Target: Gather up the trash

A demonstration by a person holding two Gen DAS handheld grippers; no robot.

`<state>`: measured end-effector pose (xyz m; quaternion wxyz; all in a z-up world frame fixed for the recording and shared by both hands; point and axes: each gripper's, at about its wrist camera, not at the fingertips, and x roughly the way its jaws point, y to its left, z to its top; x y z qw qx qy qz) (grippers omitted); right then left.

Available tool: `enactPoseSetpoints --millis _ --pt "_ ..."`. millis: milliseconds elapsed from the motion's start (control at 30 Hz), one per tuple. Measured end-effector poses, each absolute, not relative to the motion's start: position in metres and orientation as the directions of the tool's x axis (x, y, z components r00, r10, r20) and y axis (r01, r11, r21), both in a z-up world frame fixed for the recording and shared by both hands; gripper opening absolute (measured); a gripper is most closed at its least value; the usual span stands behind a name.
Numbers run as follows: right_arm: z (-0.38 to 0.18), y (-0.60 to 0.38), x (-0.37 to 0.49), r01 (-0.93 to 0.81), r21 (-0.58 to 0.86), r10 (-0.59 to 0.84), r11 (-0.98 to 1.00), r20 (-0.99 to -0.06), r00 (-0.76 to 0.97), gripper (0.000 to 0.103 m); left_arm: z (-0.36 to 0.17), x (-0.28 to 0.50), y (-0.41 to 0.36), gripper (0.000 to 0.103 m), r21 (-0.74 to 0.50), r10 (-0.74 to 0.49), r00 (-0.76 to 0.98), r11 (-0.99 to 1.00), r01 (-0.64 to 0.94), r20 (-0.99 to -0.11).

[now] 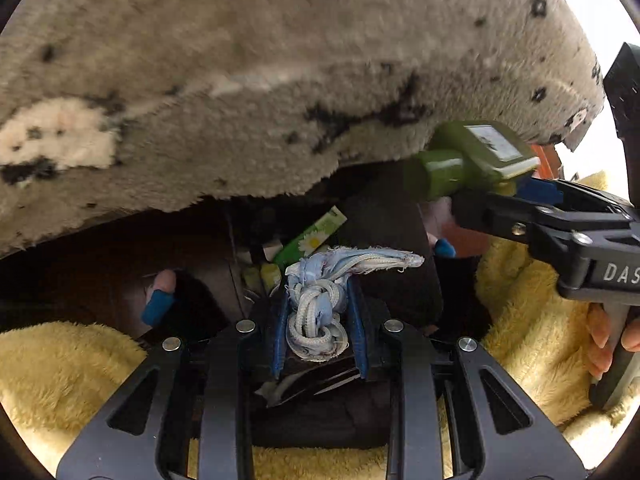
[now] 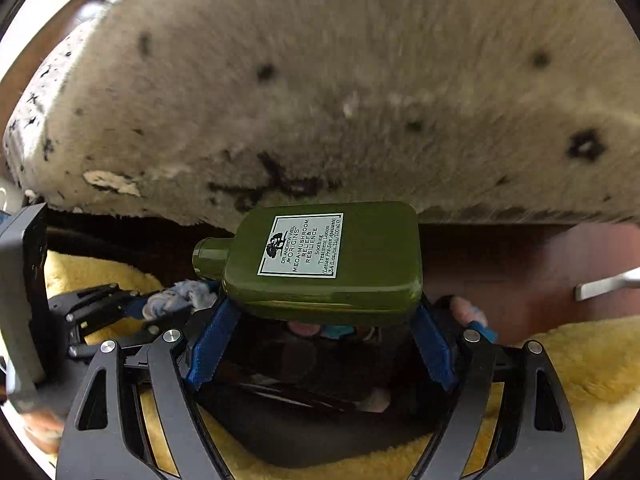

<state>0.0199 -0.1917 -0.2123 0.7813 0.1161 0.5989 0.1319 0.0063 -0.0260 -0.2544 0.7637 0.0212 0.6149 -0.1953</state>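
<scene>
My left gripper (image 1: 318, 292) is shut on a frayed scrap of pale blue and white cloth (image 1: 320, 312), which sticks out past its blue pads. It hangs over a dark bag or bin (image 1: 384, 216) that holds a green packet with a daisy (image 1: 316, 236) and other scraps. My right gripper (image 2: 324, 320) is shut across the body of a dark green bottle (image 2: 332, 264) with a white label, lying sideways with its neck to the left. In the left wrist view the right gripper (image 1: 500, 176) and the bottle (image 1: 472, 160) hang at the right, above the dark opening.
A grey shaggy rug (image 1: 280, 60) with black marks fills the upper part of both views. Yellow fluffy fabric (image 1: 60, 368) flanks the dark bag on both sides. Blue-tipped toes or fingers (image 1: 158, 304) rest at the bag's edge. A hand (image 1: 604, 344) grips the right gripper's handle.
</scene>
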Motion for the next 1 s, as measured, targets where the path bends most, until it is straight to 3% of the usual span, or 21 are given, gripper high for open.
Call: enactPoseSetpoints --millis 200,300,400,767,1000 --pt "-0.224 -0.191 0.023 -0.059 0.360 0.364 0.931 -0.905 0.220 0.083 -0.260 0.008 -0.028 0.028 -0.219 -0.280 0.150 0.918 0.331 -0.948" --pt "-0.221 -0.191 0.023 -0.060 0.370 0.373 0.927 -0.898 0.234 0.091 -0.263 0.011 -0.026 0.036 -0.219 -0.278 0.145 0.919 0.327 -0.950" --pt "-0.217 -0.193 0.024 -0.052 0.371 0.372 0.927 -0.895 0.245 0.091 -0.263 0.012 -0.024 0.044 -0.220 -0.277 0.148 0.922 0.318 -0.949" --pt "-0.188 -0.228 0.021 -0.005 0.303 0.287 0.953 -0.894 0.346 0.099 -0.238 0.013 -0.016 0.090 -0.204 -0.282 0.231 0.928 0.311 -0.931" --pt "-0.143 -0.234 0.009 0.013 0.205 0.173 0.979 -0.856 0.487 0.099 -0.192 0.010 -0.007 0.093 -0.154 -0.257 0.367 0.946 0.287 -0.894"
